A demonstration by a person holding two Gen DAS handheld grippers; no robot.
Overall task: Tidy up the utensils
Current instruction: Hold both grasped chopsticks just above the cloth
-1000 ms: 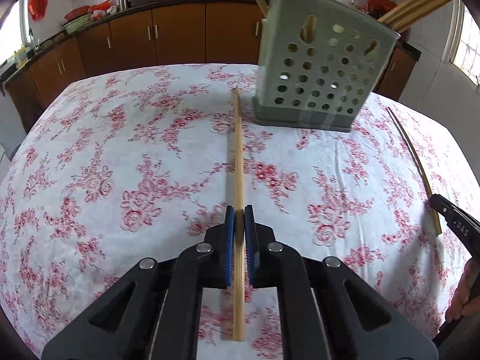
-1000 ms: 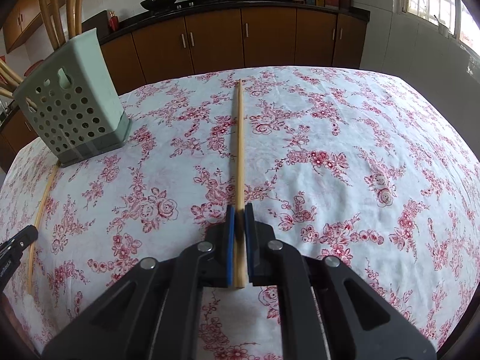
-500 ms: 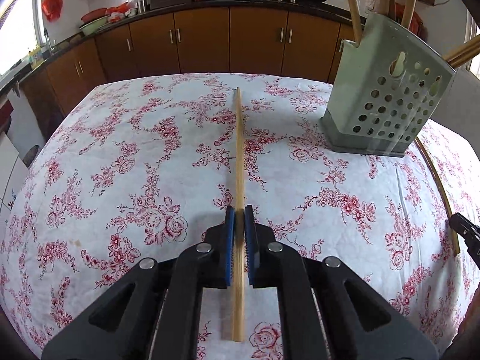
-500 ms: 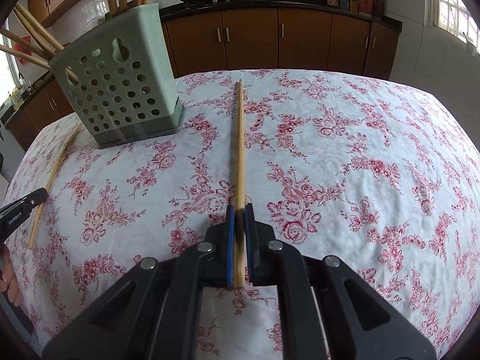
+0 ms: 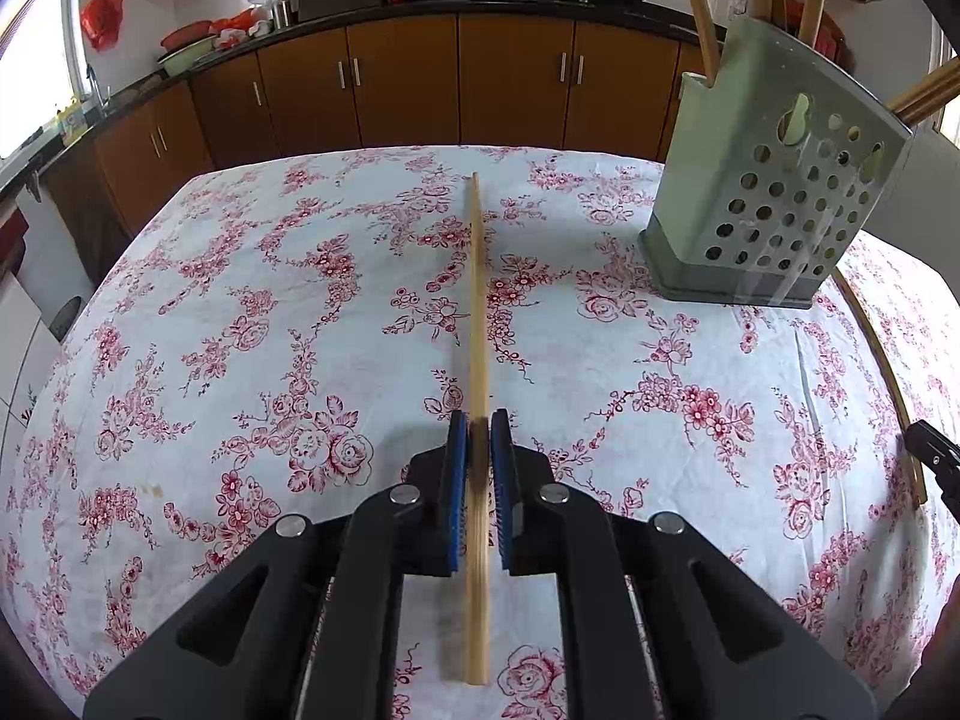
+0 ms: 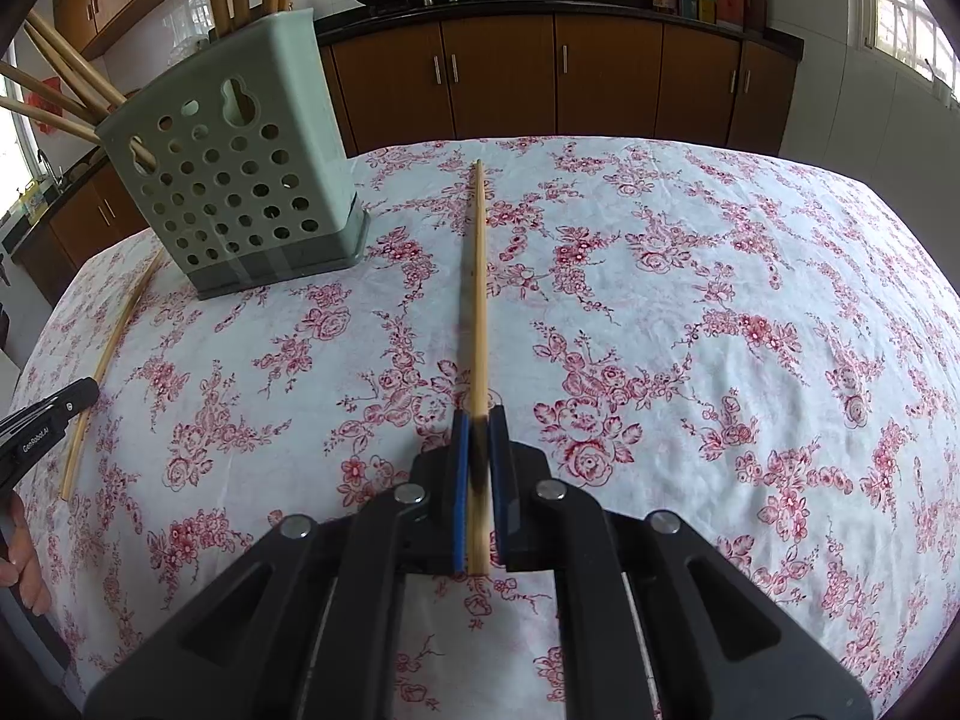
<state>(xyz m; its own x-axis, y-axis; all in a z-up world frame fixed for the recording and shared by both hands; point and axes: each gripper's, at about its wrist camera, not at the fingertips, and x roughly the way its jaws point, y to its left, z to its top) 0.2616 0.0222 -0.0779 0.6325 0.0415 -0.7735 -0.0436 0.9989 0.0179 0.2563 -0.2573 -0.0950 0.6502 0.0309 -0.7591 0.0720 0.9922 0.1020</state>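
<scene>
Holder (image 5: 774, 180) shifted right; both hand-held grippers clamp chopsticks (image 5: 478, 312).

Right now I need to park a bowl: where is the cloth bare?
Free: the floral tablecloth right of the right gripper's bamboo chopstick. Crowded: around the green perforated plastic holder, between both chopsticks.

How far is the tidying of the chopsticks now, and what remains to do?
Done: several chopsticks already stand in the green holder. In hand: the left gripper is shut on one chopstick, and the right gripper is shut on another chopstick; both sticks still point out over the tablecloth. Left: drop these two into the holder. No other loose utensil shows.
</scene>
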